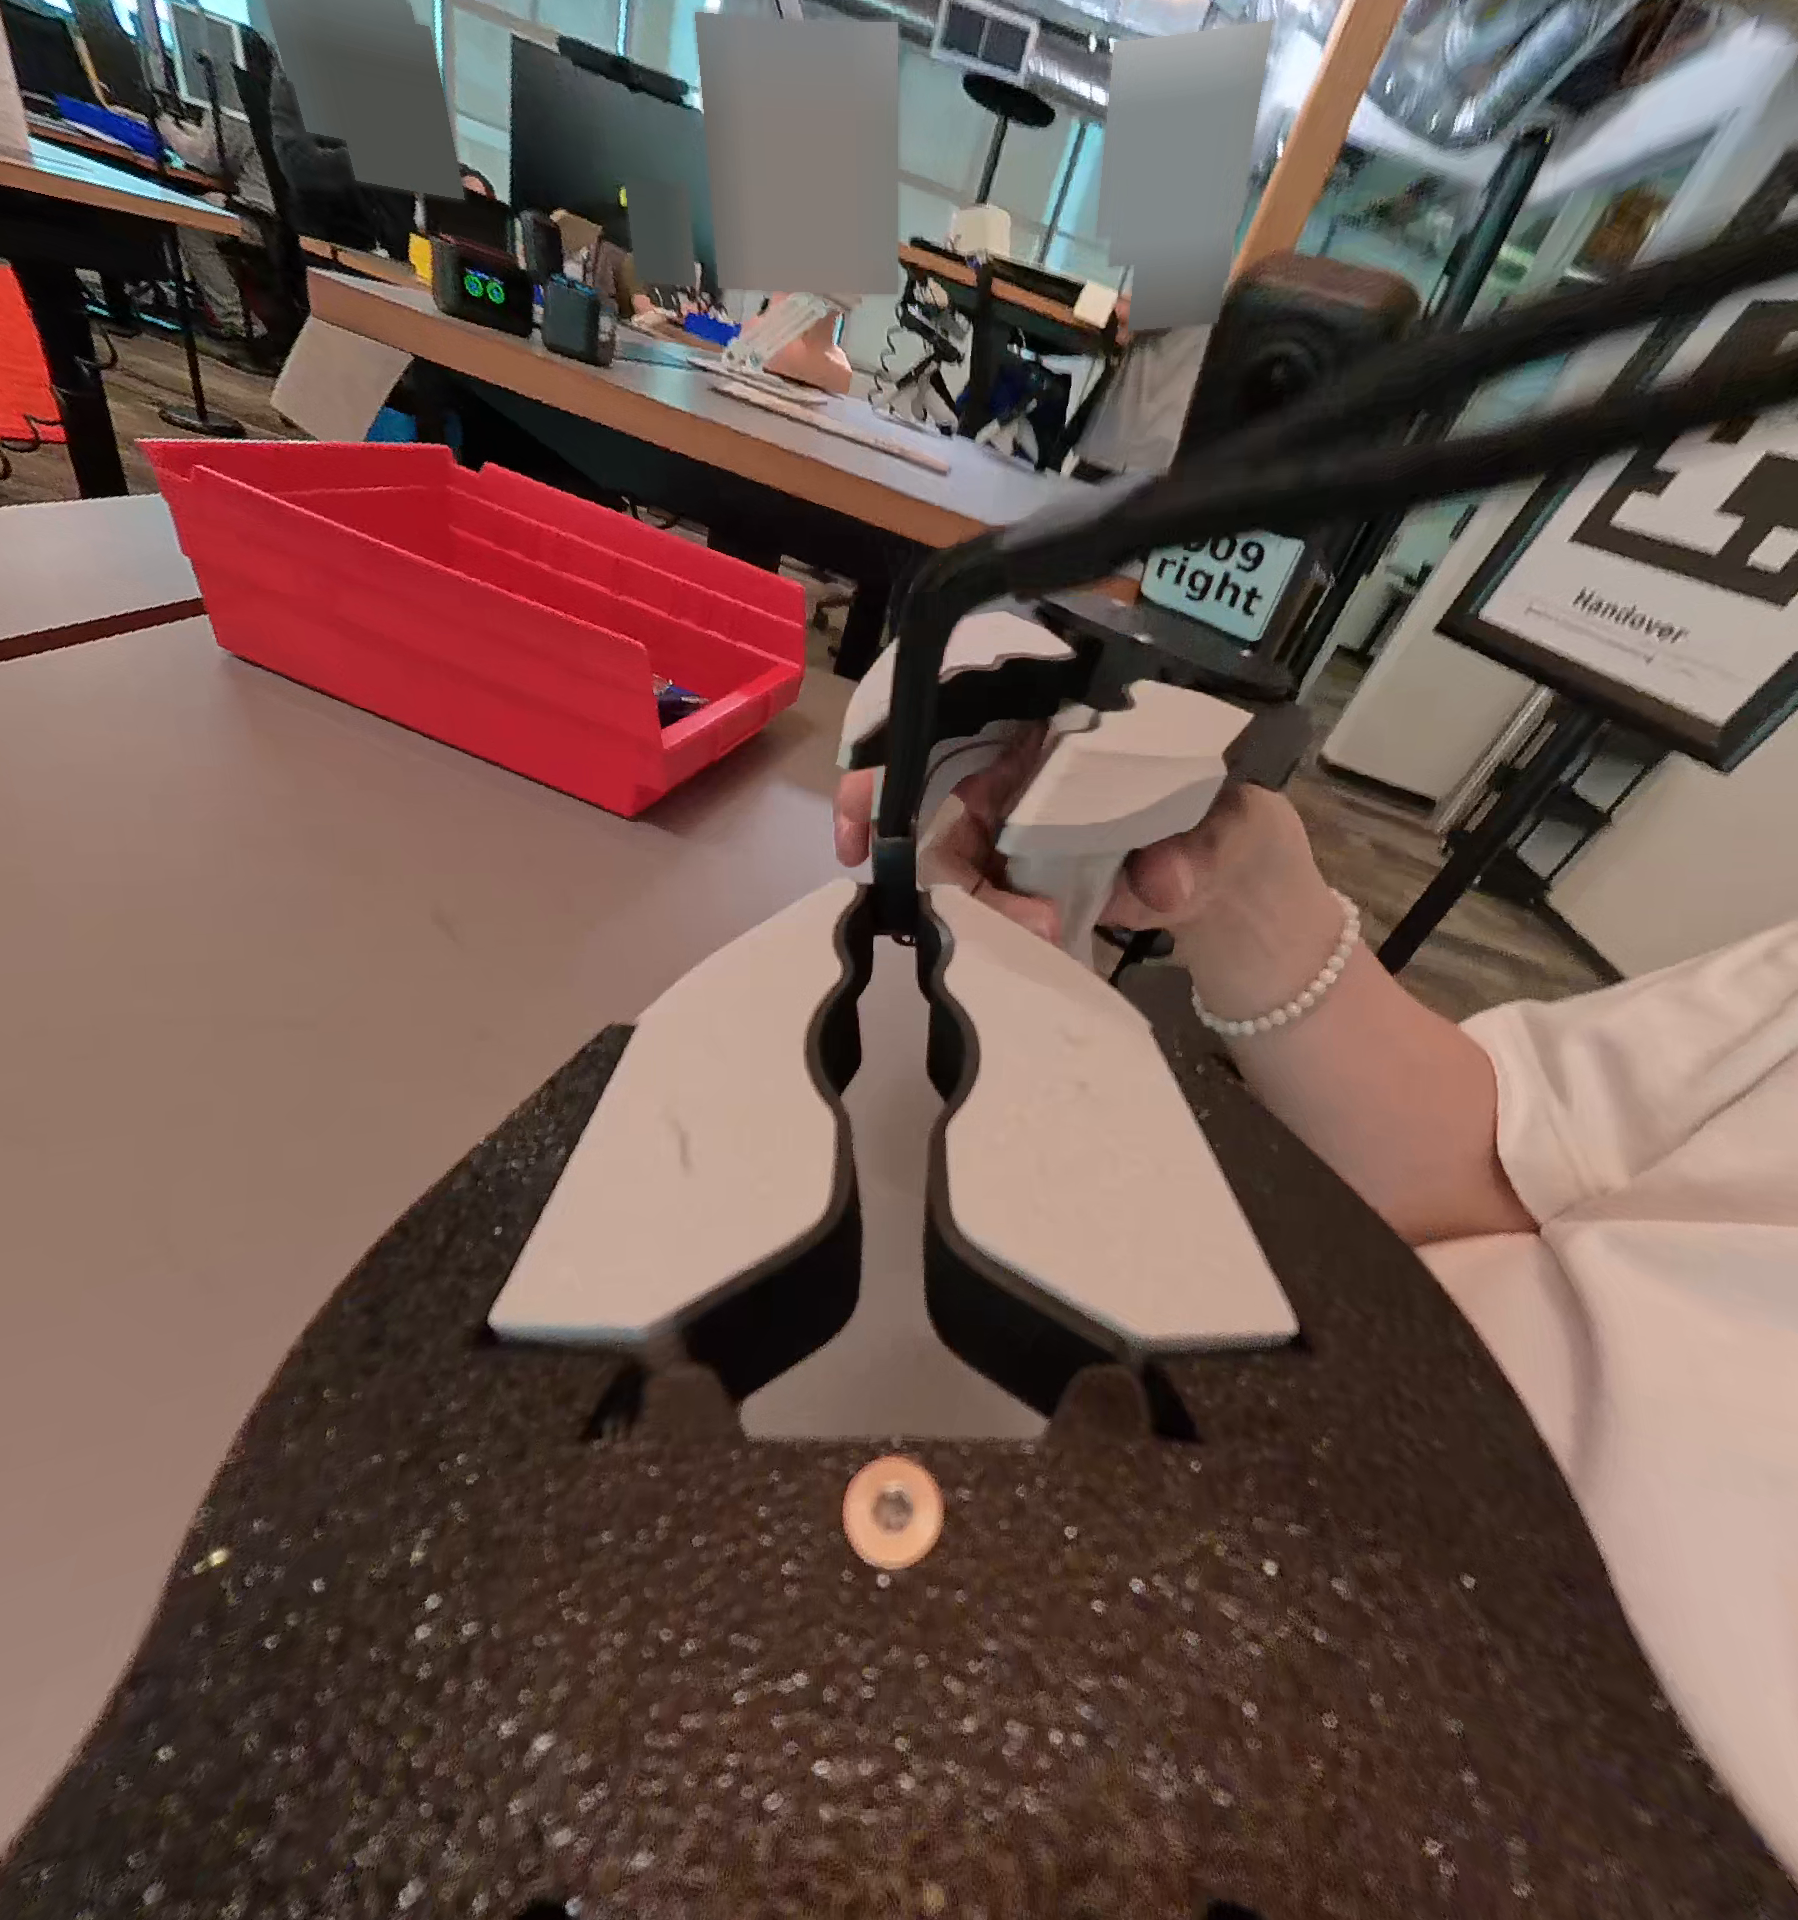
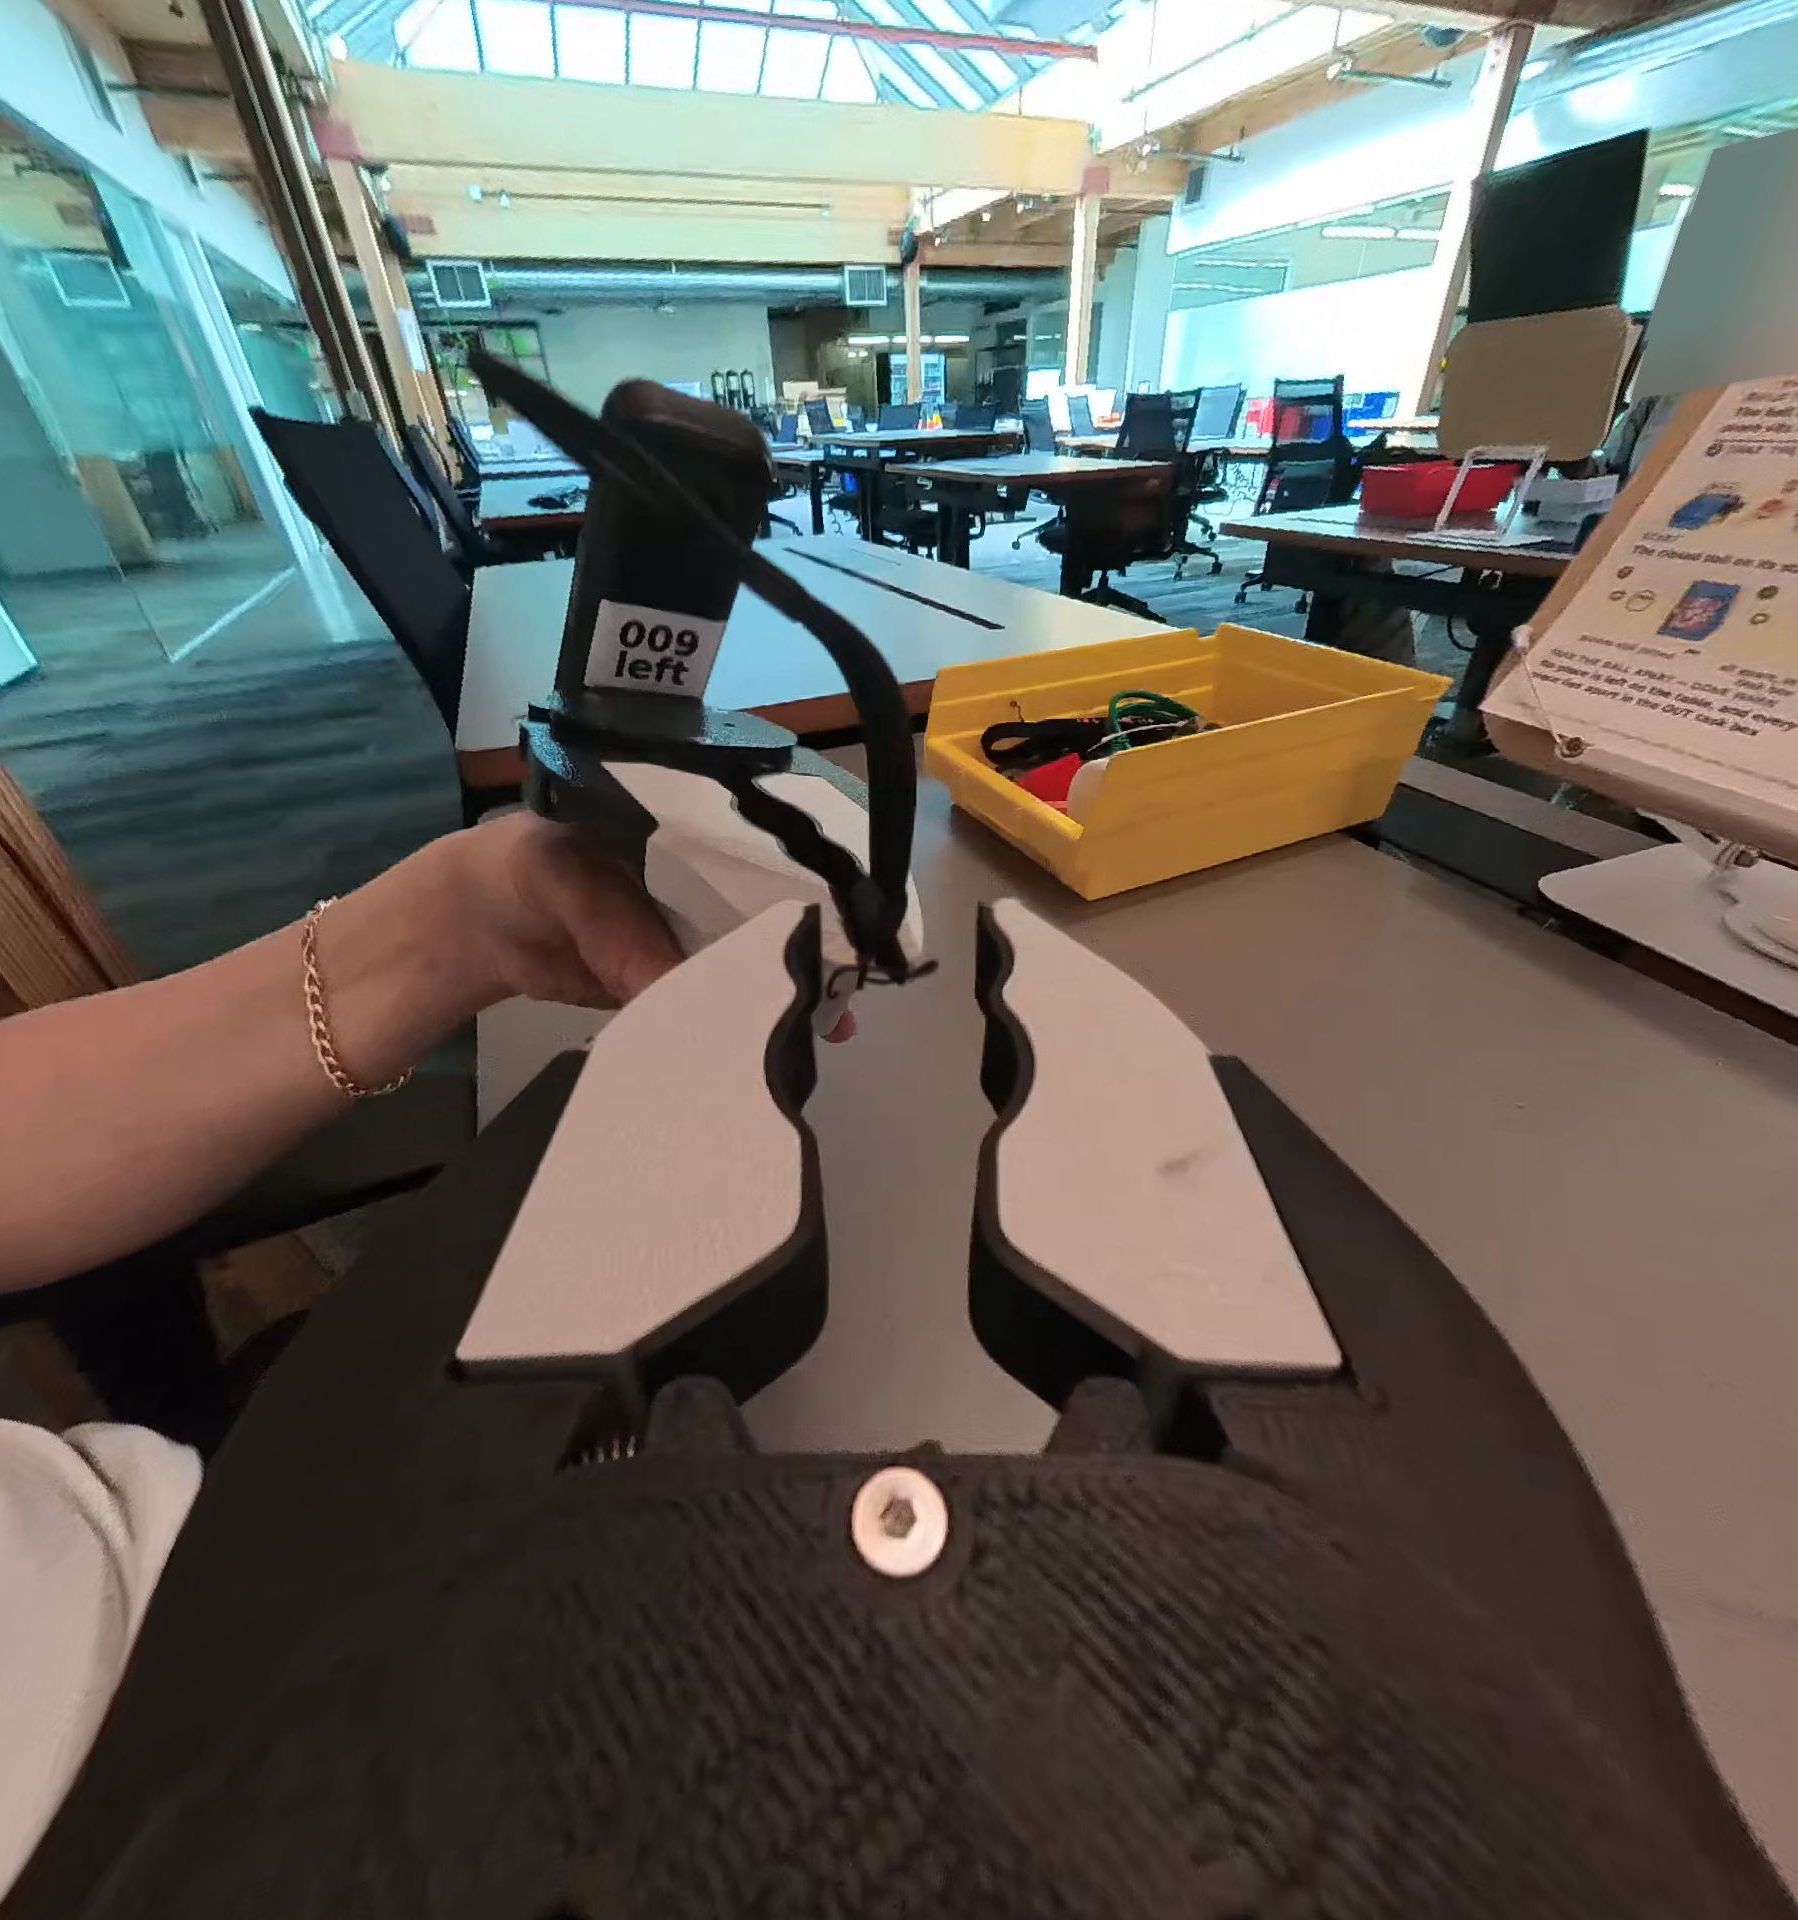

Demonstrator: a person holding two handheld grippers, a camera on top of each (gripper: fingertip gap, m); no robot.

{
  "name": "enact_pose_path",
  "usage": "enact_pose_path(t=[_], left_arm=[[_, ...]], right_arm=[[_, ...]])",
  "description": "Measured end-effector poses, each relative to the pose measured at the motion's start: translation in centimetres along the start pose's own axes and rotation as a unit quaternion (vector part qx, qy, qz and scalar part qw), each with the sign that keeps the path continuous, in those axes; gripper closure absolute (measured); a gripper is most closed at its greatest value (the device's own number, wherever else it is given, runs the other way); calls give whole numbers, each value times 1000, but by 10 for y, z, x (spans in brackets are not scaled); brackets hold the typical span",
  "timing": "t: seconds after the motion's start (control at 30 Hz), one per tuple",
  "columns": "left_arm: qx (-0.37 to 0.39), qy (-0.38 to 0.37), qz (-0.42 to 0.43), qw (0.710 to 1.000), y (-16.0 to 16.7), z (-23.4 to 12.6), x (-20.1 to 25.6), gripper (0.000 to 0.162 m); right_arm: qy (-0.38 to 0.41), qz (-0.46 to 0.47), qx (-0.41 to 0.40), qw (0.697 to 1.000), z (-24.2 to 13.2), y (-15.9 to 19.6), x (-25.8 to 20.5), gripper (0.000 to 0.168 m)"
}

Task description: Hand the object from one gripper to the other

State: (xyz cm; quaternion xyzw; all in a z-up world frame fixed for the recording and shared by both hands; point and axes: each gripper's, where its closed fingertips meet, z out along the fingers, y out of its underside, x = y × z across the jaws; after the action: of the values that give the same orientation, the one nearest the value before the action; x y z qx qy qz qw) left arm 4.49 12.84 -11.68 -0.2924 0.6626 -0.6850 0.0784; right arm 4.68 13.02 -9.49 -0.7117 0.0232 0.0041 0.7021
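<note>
The left gripper (image 1: 893, 925) pinches a black strap (image 1: 900, 727) at its jaw tips; the strap rises upright, then sweeps off blurred. The right gripper (image 2: 900, 935) gapes beside it, jaws holding nothing.
</note>
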Motion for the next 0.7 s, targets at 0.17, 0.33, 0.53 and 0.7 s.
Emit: enact_pose_path(t=[0.17,0.33,0.53,0.7], left_arm=[[-36,-5,36,999,8,3,5,155],[-28,-5,45,999,4,3,8,155],[-37,-98,54,993,-1,-9,-16,134],[6,-98,5,995,-18,-29,-17,137]], right_arm=[[-18,-20,-17,999,8,8,-10,156],[-8,-81,-2,997,7,3,-11,160],[72,-235,37,968,-4,-19,-2,161],[158,-401,23,902,-15,-24,10,161]])
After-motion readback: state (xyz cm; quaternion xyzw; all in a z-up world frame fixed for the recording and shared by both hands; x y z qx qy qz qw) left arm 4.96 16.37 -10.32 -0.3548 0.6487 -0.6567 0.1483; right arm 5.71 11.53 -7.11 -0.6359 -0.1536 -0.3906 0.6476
